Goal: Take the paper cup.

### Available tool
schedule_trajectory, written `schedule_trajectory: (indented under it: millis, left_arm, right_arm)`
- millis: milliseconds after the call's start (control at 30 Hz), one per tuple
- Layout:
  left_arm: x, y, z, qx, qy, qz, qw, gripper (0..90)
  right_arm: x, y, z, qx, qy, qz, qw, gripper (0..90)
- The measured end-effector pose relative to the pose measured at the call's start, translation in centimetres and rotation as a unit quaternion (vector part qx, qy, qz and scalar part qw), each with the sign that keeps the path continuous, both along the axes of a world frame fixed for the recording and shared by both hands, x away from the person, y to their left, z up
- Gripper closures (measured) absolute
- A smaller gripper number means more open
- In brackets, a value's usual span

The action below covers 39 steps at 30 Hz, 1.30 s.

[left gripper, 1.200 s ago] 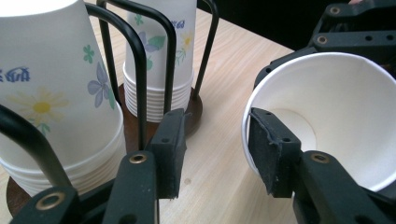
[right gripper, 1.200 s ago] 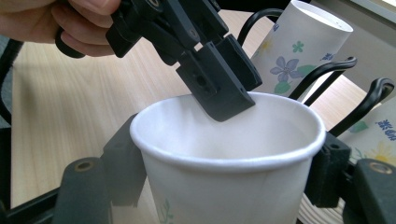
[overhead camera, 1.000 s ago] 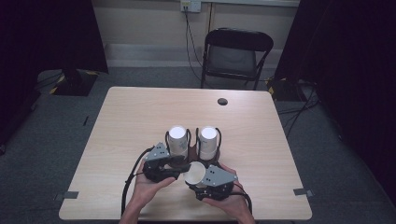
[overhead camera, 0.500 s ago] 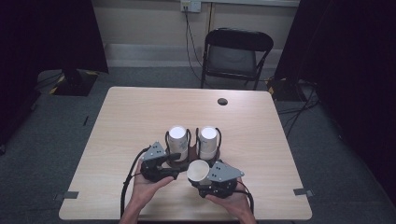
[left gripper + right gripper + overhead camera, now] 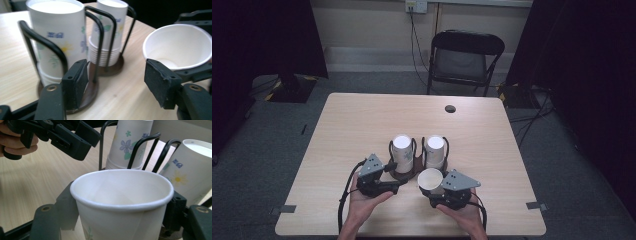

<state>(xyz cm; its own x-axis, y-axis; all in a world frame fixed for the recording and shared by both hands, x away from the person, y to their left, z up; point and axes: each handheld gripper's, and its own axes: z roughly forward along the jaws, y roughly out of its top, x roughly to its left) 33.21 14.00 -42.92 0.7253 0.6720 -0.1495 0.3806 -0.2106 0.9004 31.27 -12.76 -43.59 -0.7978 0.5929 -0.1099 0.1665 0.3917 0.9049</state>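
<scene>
Two stacks of upside-down flowered paper cups stand in black wire holders near the middle of the table. They also appear in the left gripper view. My right gripper is shut on a single upright white paper cup, held just in front of the stacks. My left gripper is open beside the left holder's base; its jaws have just been opening and nothing is between them. The held cup is to its right.
The light wooden table has a dark round cable hole near its far edge. A black folding chair stands behind the table. Dark curtains hang at both sides, and the person's hands are at the near edge.
The left gripper's jaws have widened and it has drawn slightly left, away from the single cup. The right gripper and its cup have shifted slightly right.
</scene>
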Motion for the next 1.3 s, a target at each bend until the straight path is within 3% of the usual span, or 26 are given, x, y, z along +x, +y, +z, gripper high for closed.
schedule_trajectory:
  millis: [100, 367, 433, 733, 900, 1000, 1067, 1100, 1300]
  left_arm:
    - [-0.1, 0.0, -0.2, 0.029, -0.019, 0.01, 0.9994, 31.9]
    - [-0.2, 0.9, -1.4, 0.024, -0.021, 0.014, 0.9994, 26.4]
    - [-0.4, 1.1, -1.5, 0.029, -0.026, 0.015, 0.9991, 24.6]
    - [-0.6, 2.2, -2.5, 0.017, -0.027, 0.014, 0.9994, 18.3]
    - [-0.6, 2.8, -3.0, 0.021, -0.042, 0.025, 0.9986, 17.6]
    - [-0.6, 3.1, -3.3, 0.014, -0.044, 0.034, 0.9984, 17.5]
    - [-0.5, 3.3, -3.7, 0.023, -0.04, 0.056, 0.9973, 18.5]
    - [-0.5, 3.6, -4.0, 0.016, -0.036, 0.062, 0.9973, 19.3]
    - [-0.6, 4.7, -5.1, 0.001, -0.06, 0.11, 0.9922, 19.5]
  right_arm:
    - [0.1, -0.3, -0.1, 0.006, 0.003, -0.006, 1.0, 29.8]
    - [0.3, -1.1, -0.4, 0.017, 0.009, -0.024, 0.9995, 29.8]
    - [0.3, -1.4, -0.4, 0.012, 0.012, -0.029, 0.9994, 29.7]
    - [0.4, -2.5, -1.0, 0.01, 0.016, -0.05, 0.9986, 29.3]
    - [0.5, -3.4, -1.2, 0.013, 0.016, -0.064, 0.9977, 29.1]
    - [0.6, -3.8, -1.3, 0.015, 0.017, -0.072, 0.9971, 29.1]
    - [0.8, -4.4, -1.2, 0.023, 0.017, -0.083, 0.9961, 29.1]
    - [0.8, -4.5, -1.2, 0.024, 0.018, -0.085, 0.996, 29.2]
    - [1.3, -5.7, -1.1, 0.037, 0.018, -0.106, 0.9935, 29.2]
